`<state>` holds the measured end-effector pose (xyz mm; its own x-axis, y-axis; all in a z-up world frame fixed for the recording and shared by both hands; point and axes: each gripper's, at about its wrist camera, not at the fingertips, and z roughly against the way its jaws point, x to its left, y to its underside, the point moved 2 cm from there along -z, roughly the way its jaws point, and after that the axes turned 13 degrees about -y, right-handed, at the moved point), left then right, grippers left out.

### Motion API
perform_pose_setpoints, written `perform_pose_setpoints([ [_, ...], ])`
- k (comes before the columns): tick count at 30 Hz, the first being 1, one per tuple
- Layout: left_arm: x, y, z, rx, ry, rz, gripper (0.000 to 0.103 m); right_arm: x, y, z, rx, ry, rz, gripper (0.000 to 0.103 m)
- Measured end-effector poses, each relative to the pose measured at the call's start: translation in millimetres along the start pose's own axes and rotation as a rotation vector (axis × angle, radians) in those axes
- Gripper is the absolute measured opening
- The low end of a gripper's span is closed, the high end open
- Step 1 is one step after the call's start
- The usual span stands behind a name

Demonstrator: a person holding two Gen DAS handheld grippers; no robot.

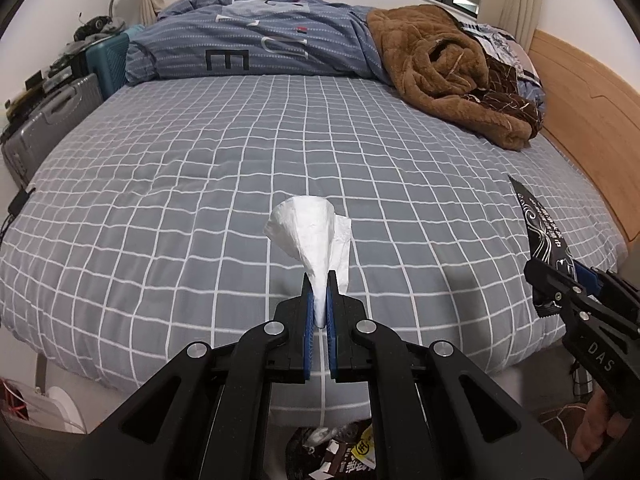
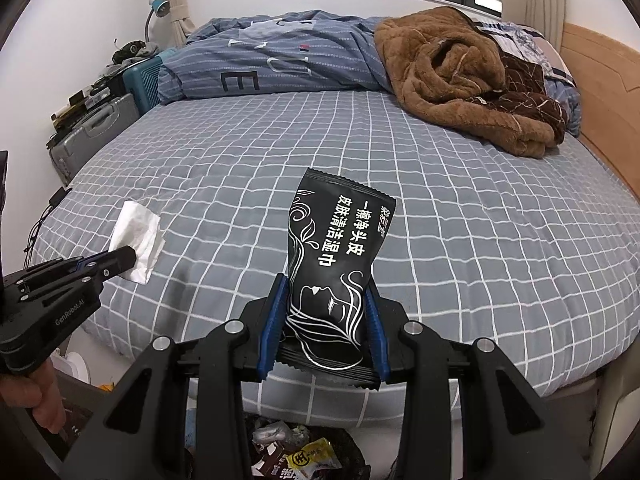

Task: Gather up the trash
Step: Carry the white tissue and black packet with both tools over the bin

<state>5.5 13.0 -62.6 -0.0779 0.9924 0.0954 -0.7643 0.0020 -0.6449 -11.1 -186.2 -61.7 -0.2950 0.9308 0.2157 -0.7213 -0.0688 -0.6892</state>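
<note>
while both claws hang over the near edge of the bed [image 1: 200, 168], load status noted as follows: left claw [image 1: 319, 300] pinched nearly shut on a crumpled white tissue [image 1: 310, 232], held by its twisted tail with the bulk fanning out above the tips; right claw [image 2: 326, 316] closed to a moderate gap around a black wet-wipe packet [image 2: 336, 264], gripped across its lower half and standing up from the fingers. both items clear of the bedsheet. open bin with wrappers [image 2: 296, 456] seen directly below, partly hidden behind the claw bodies, judged the drop point. risks: tissue held by a thin wisp only, likely to tear or slip free if swung quickly, and light enough to drift past the bin rim on release; packet glossy and top-heavy, liable to pivot or slide between the pads, then land on the floor or back on the bed; bin mouth largely masked by the claws, so release alignment hard to confirm. surroundings: folded blue duvet [image 1: 256, 36] and brown fleece blanket [image 1: 444, 72] at the far side of the bed, well apart from the work; grey hard case [image 1: 52, 120] and teal suitcase [image 1: 108, 60] against the left wall; wooden headboard [image 1: 580, 92] at right. nothing standing between claws and bin other than the claws themselves, close together.
</note>
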Motion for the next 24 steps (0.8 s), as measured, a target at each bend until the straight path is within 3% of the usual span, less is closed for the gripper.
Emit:
perform_pose_setpoints([
  [24,-17,60,52,0.005,0.031,-0.015,0.005,14,66,33,0.050,0.000,-0.023,0.035],
])
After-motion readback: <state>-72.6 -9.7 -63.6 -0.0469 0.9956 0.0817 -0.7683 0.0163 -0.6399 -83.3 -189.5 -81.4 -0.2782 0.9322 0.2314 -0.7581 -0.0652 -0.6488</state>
